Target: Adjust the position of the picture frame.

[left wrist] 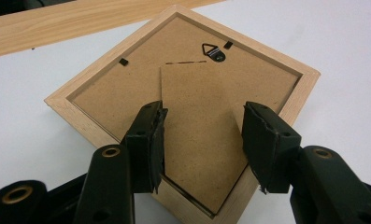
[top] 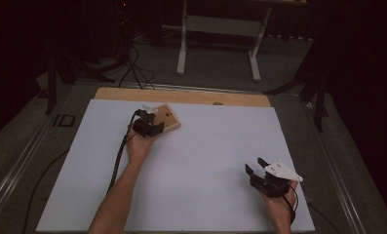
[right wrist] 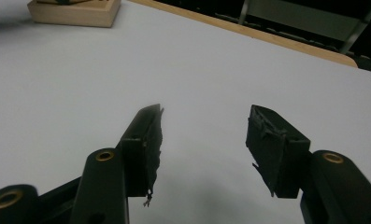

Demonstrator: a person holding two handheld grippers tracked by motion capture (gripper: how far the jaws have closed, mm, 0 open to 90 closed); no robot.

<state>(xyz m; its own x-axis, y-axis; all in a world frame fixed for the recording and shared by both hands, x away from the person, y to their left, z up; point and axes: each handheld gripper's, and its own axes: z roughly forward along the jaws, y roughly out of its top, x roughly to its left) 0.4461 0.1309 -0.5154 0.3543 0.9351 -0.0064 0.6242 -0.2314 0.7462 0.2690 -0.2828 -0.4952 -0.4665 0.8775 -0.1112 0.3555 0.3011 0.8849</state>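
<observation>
My left claw stood half open astride the picture frame's fold-out stand, gripping nothing; I judged pinching its edges squarely best.

Bare white tabletop lies open everywhere; seemingly just the wooden frame obstructs, far-left.

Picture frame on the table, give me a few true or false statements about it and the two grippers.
1. The picture frame lies back side up. True.
2. The left gripper has its jaws apart over the frame's stand flap. True.
3. The right gripper holds the frame. False: its jaws are open over the bare white table.
4. The frame is metal. False: it is light wood.
5. A hanging hook sits on the frame's back. True.
</observation>
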